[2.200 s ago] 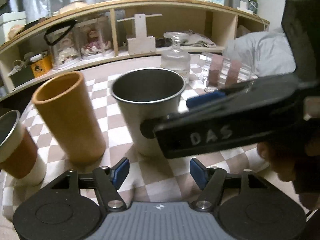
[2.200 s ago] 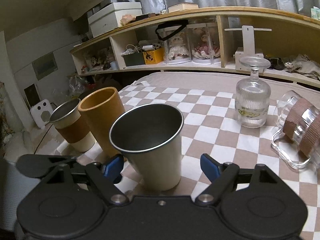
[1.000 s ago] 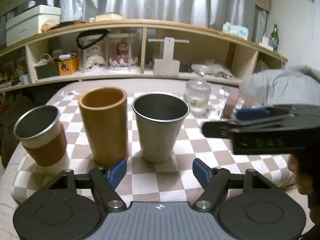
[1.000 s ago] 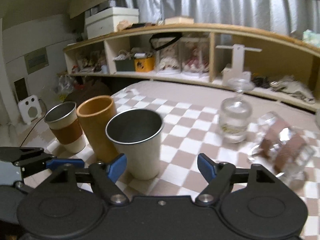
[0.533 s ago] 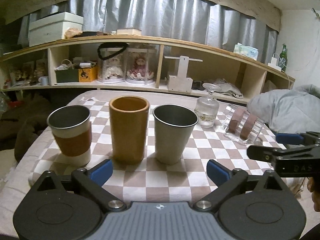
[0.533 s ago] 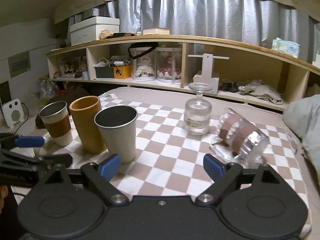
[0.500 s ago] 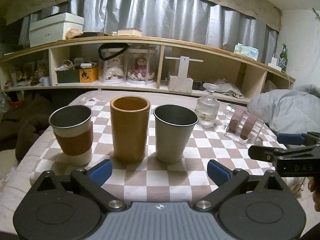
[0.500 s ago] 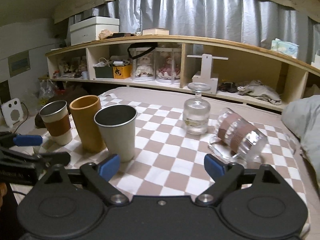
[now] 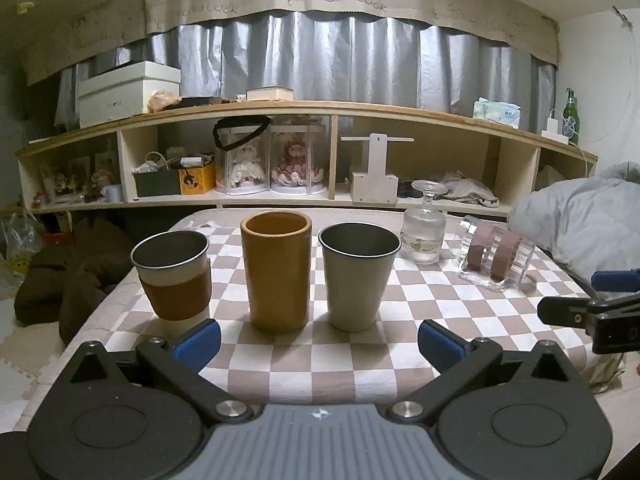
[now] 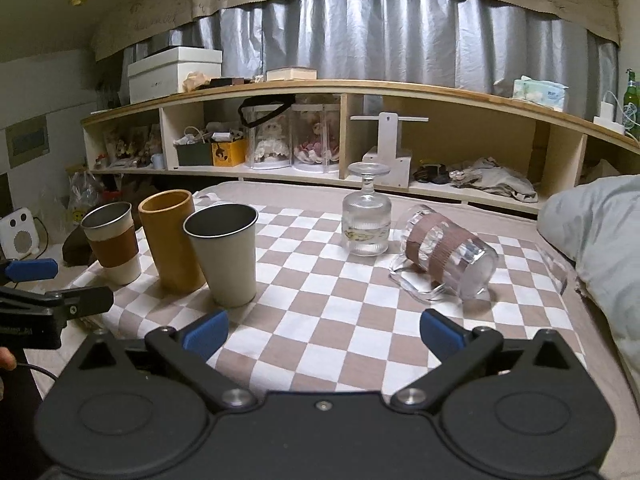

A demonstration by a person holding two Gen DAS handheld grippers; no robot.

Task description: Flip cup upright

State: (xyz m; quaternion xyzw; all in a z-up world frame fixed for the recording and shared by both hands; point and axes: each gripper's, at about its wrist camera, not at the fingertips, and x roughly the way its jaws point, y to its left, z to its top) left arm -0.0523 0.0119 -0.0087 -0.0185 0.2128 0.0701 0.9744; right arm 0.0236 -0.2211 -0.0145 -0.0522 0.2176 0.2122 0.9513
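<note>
A clear glass mug with two brown bands lies on its side on the checkered cloth; it also shows in the left wrist view. A stemmed glass stands upside down beside it, also in the left wrist view. A steel cup, an orange cup and a sleeved steel cup stand upright in a row. My left gripper is open and empty at the table's front edge. My right gripper is open and empty, well short of the mug.
A grey duvet lies right of the table. A long wooden shelf with dolls and boxes runs behind. The right gripper's fingers show at the left view's right edge; the left gripper's fingers at the right view's left edge.
Both grippers have drawn back from the steel cup toward the table's front edge and opened wider. The cups have not moved.
</note>
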